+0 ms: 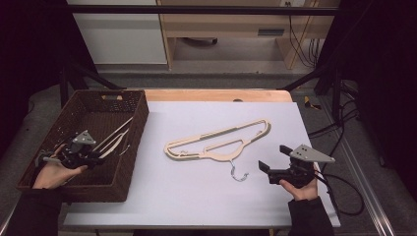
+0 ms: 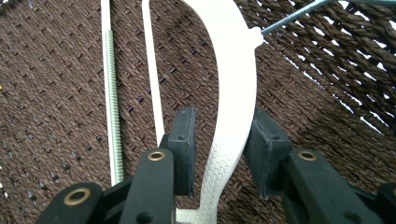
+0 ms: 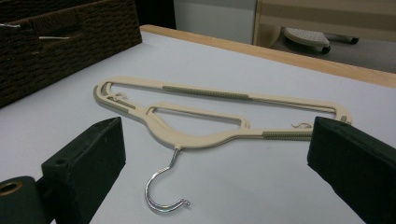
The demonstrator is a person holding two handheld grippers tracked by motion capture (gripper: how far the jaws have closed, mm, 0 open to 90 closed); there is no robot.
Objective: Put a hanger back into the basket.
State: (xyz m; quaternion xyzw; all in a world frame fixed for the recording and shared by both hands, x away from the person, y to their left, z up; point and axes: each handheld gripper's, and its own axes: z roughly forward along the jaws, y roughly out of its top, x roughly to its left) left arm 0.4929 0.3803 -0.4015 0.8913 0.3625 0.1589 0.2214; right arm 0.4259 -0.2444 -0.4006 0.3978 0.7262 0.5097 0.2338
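A cream hanger (image 1: 216, 140) with a metal hook (image 1: 238, 173) lies flat on the white mat. A white hanger (image 1: 115, 135) rests inside the brown wicker basket (image 1: 140, 128) at the left. My left gripper (image 1: 100, 153) is down in the basket. In the left gripper view its jaws (image 2: 219, 135) stand on either side of the white hanger's arm (image 2: 233, 93), with a gap at the left pad, so it is open. My right gripper (image 1: 273, 158) hovers wide open just right of the hook. In the right gripper view the cream hanger (image 3: 201, 135) lies ahead of its jaws (image 3: 219, 135).
The basket's woven floor (image 2: 60, 93) also holds a thin ribbed bar (image 2: 112, 116). Its dark wall (image 3: 70, 51) rises at the mat's left. The wooden table edge (image 1: 216, 95) runs along the back, and cables (image 1: 344, 128) trail at the right.
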